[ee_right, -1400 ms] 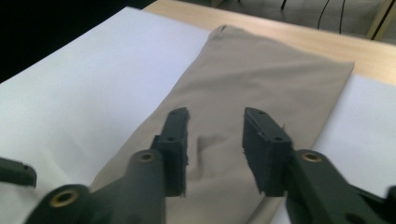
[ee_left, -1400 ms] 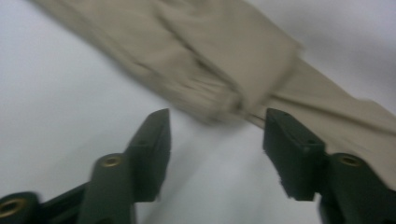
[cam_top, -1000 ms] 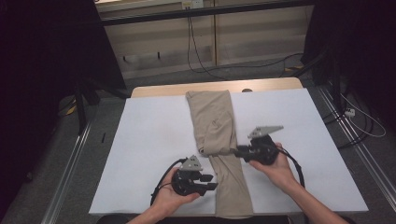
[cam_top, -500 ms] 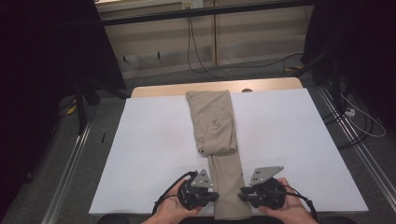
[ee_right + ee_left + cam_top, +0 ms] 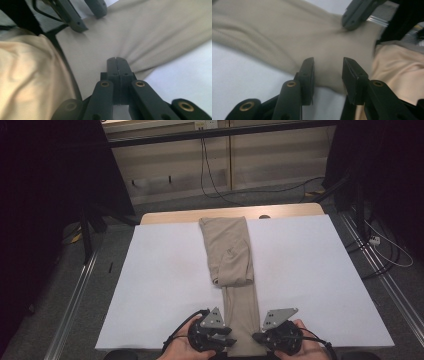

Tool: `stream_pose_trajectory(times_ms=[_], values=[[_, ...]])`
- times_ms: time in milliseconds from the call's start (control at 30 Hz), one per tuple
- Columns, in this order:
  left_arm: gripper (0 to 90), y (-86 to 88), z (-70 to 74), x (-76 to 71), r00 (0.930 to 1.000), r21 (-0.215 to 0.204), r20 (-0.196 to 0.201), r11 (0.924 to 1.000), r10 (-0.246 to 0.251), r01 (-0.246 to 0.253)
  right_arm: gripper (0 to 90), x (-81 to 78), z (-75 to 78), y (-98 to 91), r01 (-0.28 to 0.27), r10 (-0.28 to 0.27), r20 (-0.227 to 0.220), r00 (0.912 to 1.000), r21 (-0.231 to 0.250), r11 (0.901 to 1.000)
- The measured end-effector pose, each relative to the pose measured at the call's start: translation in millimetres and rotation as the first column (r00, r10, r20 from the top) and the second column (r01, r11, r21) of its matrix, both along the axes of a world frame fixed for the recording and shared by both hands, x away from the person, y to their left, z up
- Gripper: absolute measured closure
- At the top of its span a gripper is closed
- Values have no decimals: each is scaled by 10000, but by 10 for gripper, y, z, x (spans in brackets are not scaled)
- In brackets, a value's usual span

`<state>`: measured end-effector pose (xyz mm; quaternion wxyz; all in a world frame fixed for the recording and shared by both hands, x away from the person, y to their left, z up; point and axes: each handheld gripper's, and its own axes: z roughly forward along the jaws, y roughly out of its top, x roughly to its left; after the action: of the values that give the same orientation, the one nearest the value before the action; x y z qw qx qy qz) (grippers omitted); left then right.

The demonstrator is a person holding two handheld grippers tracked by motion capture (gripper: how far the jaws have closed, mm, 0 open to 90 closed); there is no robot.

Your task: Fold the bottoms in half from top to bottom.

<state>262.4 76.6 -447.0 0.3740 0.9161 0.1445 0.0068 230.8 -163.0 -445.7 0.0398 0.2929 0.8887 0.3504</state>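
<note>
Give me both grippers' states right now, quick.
Left gripper: open, jaws either side of the long folded beige cloth trousers.
Right gripper: shut, pinching the trousers' near edge.

The trousers (image 5: 231, 265) lie lengthwise on the surface (image 5: 310, 270), their near end between the left hand-held gripper (image 5: 225, 341) and the right hand-held gripper (image 5: 257, 338), the folded part beyond both.

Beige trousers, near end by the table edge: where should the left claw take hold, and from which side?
Grip the near end of the beige trousers at its left edge, coming in from the left over the white table cover. The cloth lies flat there, so the left claw, its jaws apart astride that edge, can pinch it, mirroring the right claw, shut at the right edge.
</note>
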Motion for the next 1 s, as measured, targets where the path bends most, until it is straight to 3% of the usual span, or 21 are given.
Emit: stream_pose_trajectory(times_ms=[33, 67, 100, 133, 233, 267, 300, 367, 400, 467, 533, 633, 700, 767, 900, 1000], values=[[710, -12, 17, -27, 9995, 267, 291, 9995, -146, 138, 900, 12, -3, -25, 9, -5, -249, 9997, 166, 9999], [871, -16, 19, -43, 9993, 357, 347, 9993, -146, 133, 900, 15, -5, -34, 108, -97, -411, 9991, 257, 9996], [900, -19, 19, -58, 9994, 369, 337, 9993, -58, 46, 900, 16, -3, -35, 137, -125, -470, 9988, 267, 9996], [900, -20, 28, -62, 9993, 446, 340, 9989, -137, 122, 900, 17, -1, -26, 75, -67, -406, 9992, 210, 9998], [900, 27, 47, -65, 9997, 499, -218, 9987, -91, 101, 898, 22, 7, -5, 114, -107, -395, 9992, 167, 9998], [900, 39, 54, -54, 9993, 495, -385, 9988, -24, 43, 855, 43, 7, -19, 194, -178, -578, 9982, 274, 9994], [900, 66, 71, -11, 9973, 305, -730, 9995, 56, -34, 805, 65, 10, -32, 248, -226, -653, 9976, 333, 9991], [854, 96, 95, 85, 9901, -187, -1364, 9992, 316, -345, 748, 151, 45, -73, 533, -525, -265, 9983, 312, 9981], [788, 108, 114, 136, 9899, -361, -1358, 9982, 416, -469, 728, 235, 79, -105, 896, -893, -88, 9960, 416, 9951], [705, 123, 166, 255, 9911, -484, -1040, 9949, 828, -882, 733, 373, 138, -139, 1043, -1057, 264, 9940, 514, 9932], [636, 131, 216, 466, 9848, -671, -812, 9849, 1537, -1593, 746, 597, 207, -158, 1371, -1409, 788, 9869, 528, 9892], [589, 130, 267, 851, 9706, -782, -325, 9676, 2383, -2402, 800, 952, 258, -155, 1945, -2011, 831, 9760, 816, 9775], [574, 112, 288, 1112, 9538, -850, 45, 9505, 3003, -2988, 835, 1174, 251, -116, 2203, -2254, 922, 9699, 622, 9734], [540, 85, 296, 1307, 9356, -985, 62, 9313, 3530, -3508, 840, 1340, 220, -87, 2520, -2551, 846, 9632, 465, 9666], [468, 53, 271, 1571, 9117, -1203, -126, 9046, 4106, -4090, 816, 1579, 142, -46, 2976, -2995, 578, 9523, 396, 9539], [426, 14, 190, 1690, 9015, -722, -136, 8988, 4326, -4324, 791, 1631, 124, -11, 2983, -3003, 579, 9521, 395, 9536]])
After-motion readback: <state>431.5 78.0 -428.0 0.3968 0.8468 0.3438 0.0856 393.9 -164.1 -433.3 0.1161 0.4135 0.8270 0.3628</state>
